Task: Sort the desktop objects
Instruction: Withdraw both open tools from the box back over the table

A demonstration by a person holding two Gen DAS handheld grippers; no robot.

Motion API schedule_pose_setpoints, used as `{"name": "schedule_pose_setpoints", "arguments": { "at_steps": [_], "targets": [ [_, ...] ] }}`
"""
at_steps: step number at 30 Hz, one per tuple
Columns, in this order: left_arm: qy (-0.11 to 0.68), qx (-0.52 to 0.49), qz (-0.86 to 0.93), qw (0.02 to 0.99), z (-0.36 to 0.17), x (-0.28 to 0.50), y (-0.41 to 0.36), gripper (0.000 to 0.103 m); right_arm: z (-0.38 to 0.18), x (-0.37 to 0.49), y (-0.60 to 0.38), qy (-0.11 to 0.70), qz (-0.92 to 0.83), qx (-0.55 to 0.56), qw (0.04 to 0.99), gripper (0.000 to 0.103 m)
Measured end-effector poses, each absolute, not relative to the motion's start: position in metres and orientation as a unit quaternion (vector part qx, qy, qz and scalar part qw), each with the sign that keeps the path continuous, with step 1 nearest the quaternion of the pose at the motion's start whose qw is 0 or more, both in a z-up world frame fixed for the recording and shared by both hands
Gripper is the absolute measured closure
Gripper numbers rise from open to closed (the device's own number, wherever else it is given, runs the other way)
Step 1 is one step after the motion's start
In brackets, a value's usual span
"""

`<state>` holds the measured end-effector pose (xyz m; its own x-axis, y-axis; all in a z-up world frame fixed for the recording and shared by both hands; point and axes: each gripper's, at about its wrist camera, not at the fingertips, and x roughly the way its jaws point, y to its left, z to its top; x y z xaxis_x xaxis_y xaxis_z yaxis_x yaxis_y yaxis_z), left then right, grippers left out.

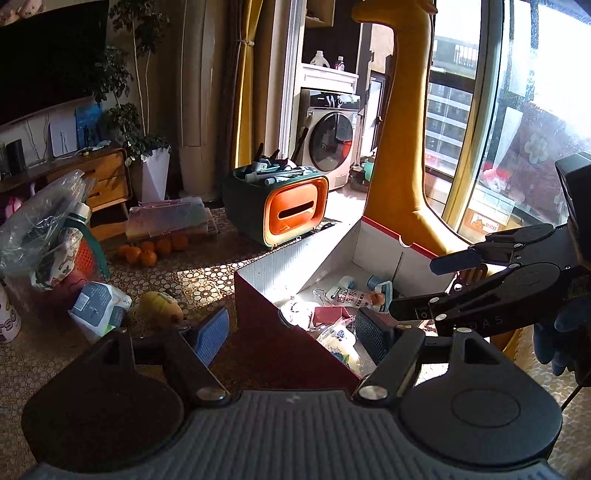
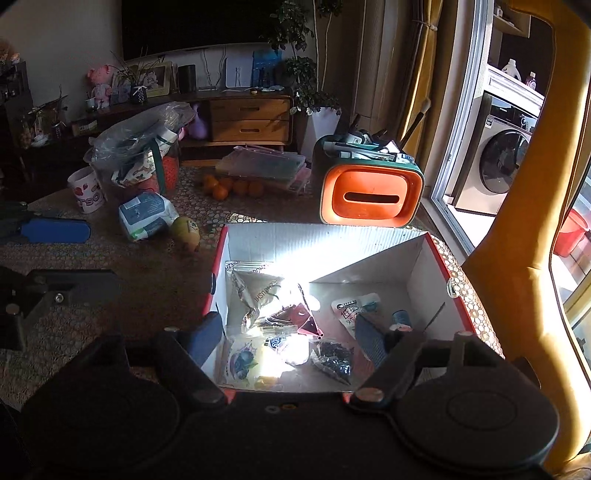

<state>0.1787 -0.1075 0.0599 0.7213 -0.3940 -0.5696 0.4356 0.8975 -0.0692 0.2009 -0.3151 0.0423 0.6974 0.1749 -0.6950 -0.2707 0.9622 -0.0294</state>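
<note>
Both hand-held grippers hung empty with jaws apart: left hand-held gripper (image 1: pixel 291 332) over the near rim of the red-and-white box (image 2: pixel 328 240), right hand-held gripper (image 2: pixel 291 339) above its inside. Sorted packets (image 2: pixel 255 291) lay below them; a yellow toy (image 2: pixel 186 229) and a tissue pack (image 2: pixel 147 214) waited on the table (image 2: pixel 147 280), left of both.

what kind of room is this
Most likely a home living room: a dark TV above a wooden cabinet, a potted plant, and a washing machine on the adjoining balcony.
</note>
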Motion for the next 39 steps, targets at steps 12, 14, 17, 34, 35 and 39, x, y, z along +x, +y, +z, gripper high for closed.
{"name": "schedule_pose_setpoints", "arguments": {
  "at_steps": [12,14,17,34,35,39],
  "targets": [
    [0.279,0.022,-0.186,0.942,0.060,0.155,-0.053,0.028,0.047,0.171,-0.259,0.348,0.148,-0.079,0.922,0.022],
    [0.274,0.020,-0.175,0.945,0.058,0.152,-0.042,0.028,0.046,0.168,-0.248,0.344,0.155,-0.086,0.922,0.022],
    [0.267,0.012,-0.162,0.950,0.057,0.147,-0.026,0.028,0.044,0.164,-0.232,0.338,0.169,-0.086,0.922,0.021],
    [0.274,-0.016,-0.079,0.958,0.012,0.157,0.051,0.016,0.025,0.167,-0.172,0.288,0.220,-0.067,0.929,0.007],
    [0.273,-0.016,-0.075,0.959,0.010,0.160,0.053,0.010,0.023,0.171,-0.170,0.286,0.220,-0.069,0.930,0.007],
    [0.271,-0.017,-0.065,0.960,-0.001,0.180,0.060,0.001,0.015,0.195,-0.162,0.282,0.215,-0.069,0.932,0.007]
  ]
}}
